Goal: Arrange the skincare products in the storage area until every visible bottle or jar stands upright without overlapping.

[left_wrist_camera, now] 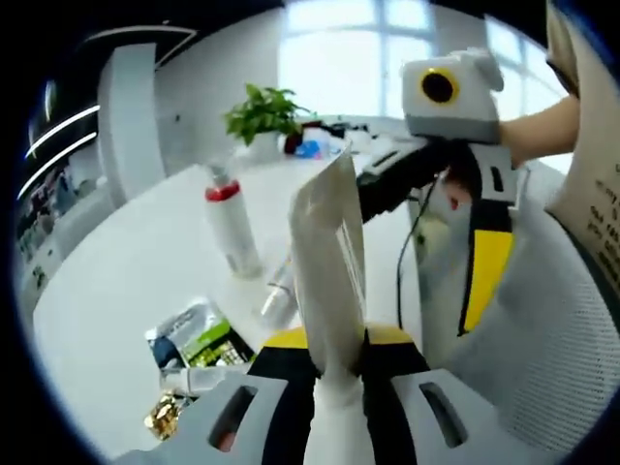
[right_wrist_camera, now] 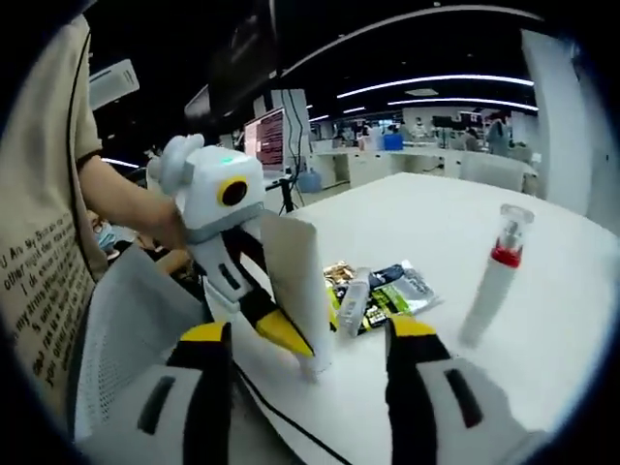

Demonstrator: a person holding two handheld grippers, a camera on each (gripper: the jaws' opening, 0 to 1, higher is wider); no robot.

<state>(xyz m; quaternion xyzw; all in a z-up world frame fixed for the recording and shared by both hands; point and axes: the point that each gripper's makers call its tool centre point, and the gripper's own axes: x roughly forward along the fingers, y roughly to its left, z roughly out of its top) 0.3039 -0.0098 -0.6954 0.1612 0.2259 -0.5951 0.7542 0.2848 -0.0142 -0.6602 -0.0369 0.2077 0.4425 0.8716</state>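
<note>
Left tongs (left_wrist_camera: 336,373): clenched on a white squeeze tube (left_wrist_camera: 334,262), gripped near its cap end, with the flat crimped end pointing up and away. In the right gripper view the same tube (right_wrist_camera: 295,281) stands cap-down on the white worktop (right_wrist_camera: 436,228), with the left tongs (right_wrist_camera: 291,339) closed against its lower part.

Right tongs (right_wrist_camera: 310,373): released, yellow-tipped jaws spread wide, nothing between them, positioned just short of the tube. In the left gripper view they (left_wrist_camera: 484,291) sit to the right, over a white mesh chair back (left_wrist_camera: 542,349).

White cylindrical pump bottle (left_wrist_camera: 231,221) with red collar: upright on the smooth worktop, apart from the tube. Second small white tube (left_wrist_camera: 278,291): lying flat beside it. Glossy foil sachets (left_wrist_camera: 199,339), green and blue print, lying flat in a loose cluster, partly overlapping. A crinkled gold-wrapped item (left_wrist_camera: 165,415) lies near them. Potted green plant (left_wrist_camera: 263,114) stands further back.
</note>
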